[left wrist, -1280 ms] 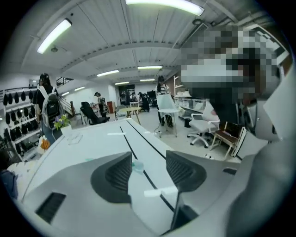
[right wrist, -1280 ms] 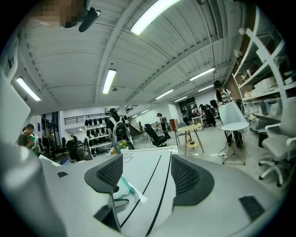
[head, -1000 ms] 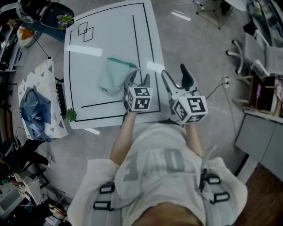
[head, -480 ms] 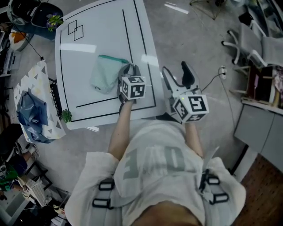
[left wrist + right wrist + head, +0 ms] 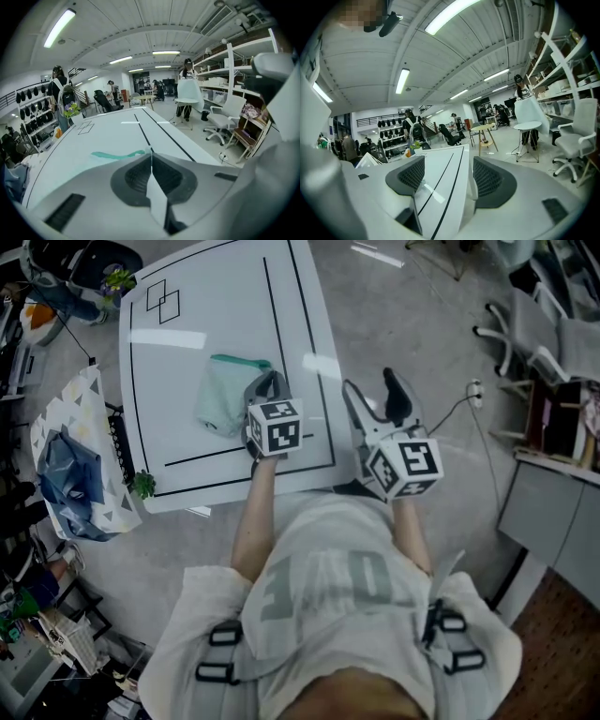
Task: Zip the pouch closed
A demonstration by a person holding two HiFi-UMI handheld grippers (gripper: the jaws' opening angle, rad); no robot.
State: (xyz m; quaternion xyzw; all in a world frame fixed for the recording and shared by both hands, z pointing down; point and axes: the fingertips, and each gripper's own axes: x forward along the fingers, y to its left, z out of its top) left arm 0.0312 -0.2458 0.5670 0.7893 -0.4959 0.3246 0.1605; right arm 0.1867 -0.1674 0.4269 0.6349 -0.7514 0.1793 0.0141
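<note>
Over on the left, the white counter (image 5: pixel 216 324) is carrying the pale green pouch (image 5: pixel 225 395), which is lying flat inside the black lines with its darker zip edge (image 5: pixel 117 153) facing away from us. The left tool (image 5: pixel 267 385) is sitting right at the pouch's near right corner. Its jaws have just been closing and are now clenched tight together. The zip edge is running right up to their tips, but we are not able to tell whether a sliver of it is caught there. Moving right, the right tool (image 5: pixel 372 390) is hanging just off the counter's right edge, well clear of the pouch, jaws released wide and gripping nothing.
</note>
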